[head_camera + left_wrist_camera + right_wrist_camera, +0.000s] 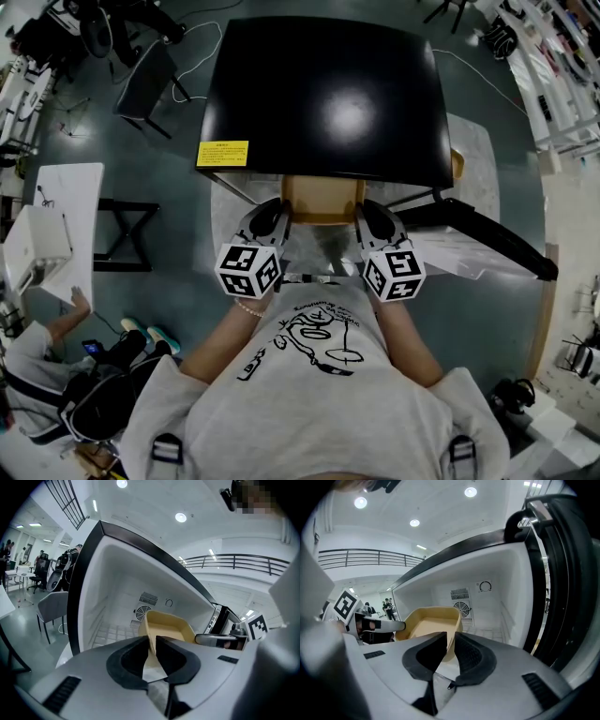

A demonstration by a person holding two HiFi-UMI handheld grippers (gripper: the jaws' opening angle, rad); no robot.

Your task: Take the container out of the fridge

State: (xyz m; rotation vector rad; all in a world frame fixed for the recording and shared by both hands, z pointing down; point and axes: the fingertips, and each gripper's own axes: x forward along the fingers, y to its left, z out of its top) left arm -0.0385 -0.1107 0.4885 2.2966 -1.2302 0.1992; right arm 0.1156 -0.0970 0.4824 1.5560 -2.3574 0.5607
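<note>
As ribbed jaws pinch it, the container (171,627) looks smooth.

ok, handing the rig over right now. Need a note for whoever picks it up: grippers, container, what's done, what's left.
Left gripper: shut on the left wall of the container.
Right gripper: shut on its right wall.
Container: tan, open-topped, nothing visible in it. It sits at the mouth of the fridge, still partly under the fridge top. The door is swung open to the right.
Done: door open, container gripped on both sides.
Left: draw the container straight out toward you, probably best kept level, until it is clear of the fridge.
</note>
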